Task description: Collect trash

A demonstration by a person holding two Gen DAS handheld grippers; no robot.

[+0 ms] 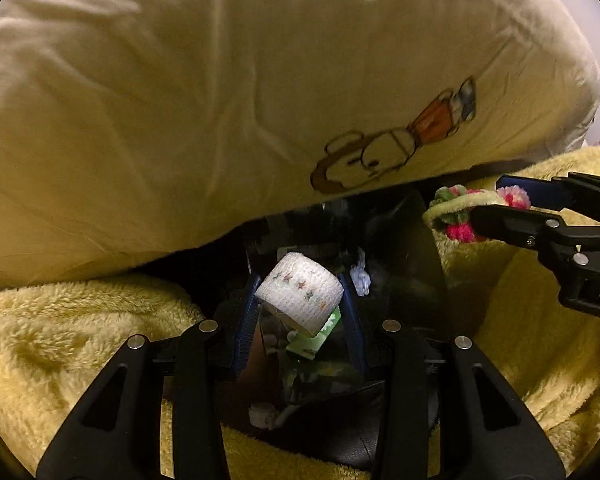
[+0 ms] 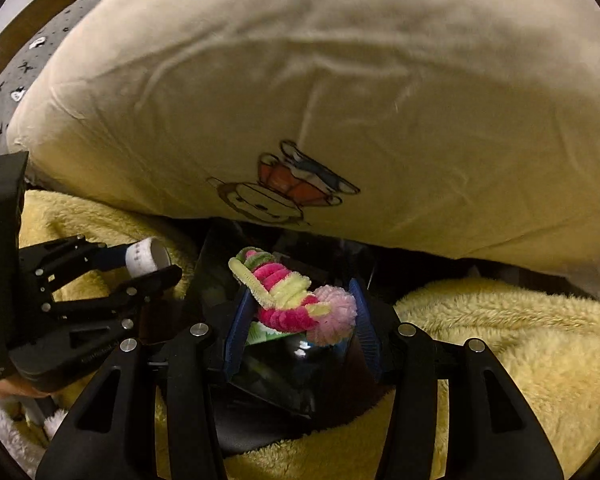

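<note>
The left gripper [image 1: 300, 304] clamps a white roll of gauze-like tape printed with small coloured stars [image 1: 300, 296] between its blue-padded jaws, the roll tilted and suspended over the open mouth of a black glossy bin [image 1: 416, 256] sunk among the folds of a fluffy yellow blanket [image 1: 72, 340]. Just beside it, the right gripper [image 2: 298, 312] has its jaws closed on a twisted bundle of pink, yellow-green and pale pink fuzzy pipe cleaners [image 2: 288, 300], likewise held above the bin [image 2: 212, 276]. Inside the dark container, directly under the tape roll, lies a green-and-white paper packet [image 1: 314, 340], and a scrap of crumpled white material [image 1: 360, 274] sits near the bin's far side. In the left wrist view the right gripper [image 1: 496, 204] enters from the right edge with the pipe cleaner bundle [image 1: 460, 216] caught at its tips; in the right wrist view the left gripper [image 2: 152, 266] reaches in from the left with the roll [image 2: 148, 256] held end-on, its hollow core showing. A large cream pillow printed with a cartoon bear and a small orange-clad figure [image 2: 300, 100] looms over the bin's far edge, and a grey patterned fabric [image 2: 32, 60] shows behind the pillow at the upper left of the right wrist view.
</note>
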